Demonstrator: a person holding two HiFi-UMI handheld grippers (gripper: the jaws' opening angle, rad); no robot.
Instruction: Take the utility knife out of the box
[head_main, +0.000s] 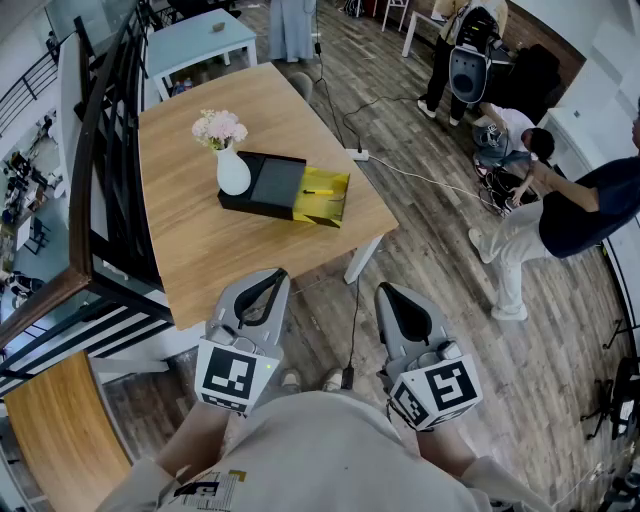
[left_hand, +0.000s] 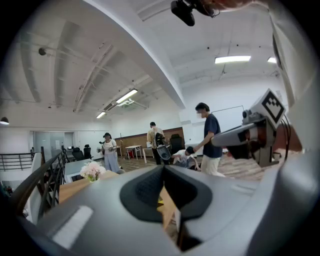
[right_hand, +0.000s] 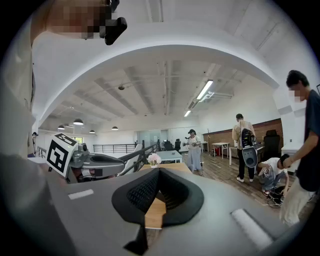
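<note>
Yellow-lined box (head_main: 275, 182) holds knife (head_main: 318, 191), well beyond left tongs (head_main: 268, 275), right tongs (head_main: 388, 292).

Nothing readable out here: no words, no numbers. Just black-and-white square codes, one on the left cube (head_main: 236, 377) of the left gripper (head_main: 272, 274), another on the right cube (head_main: 445, 390) of the right gripper (head_main: 384, 290). At the near edge, shirt print (head_main: 212, 491), too blurred to read.

A white vase (head_main: 233, 173) of pink flowers (head_main: 219, 128) stands on the wooden table (head_main: 200, 250), a cable (head_main: 420, 178) crossing the floor (head_main: 430, 270).
</note>
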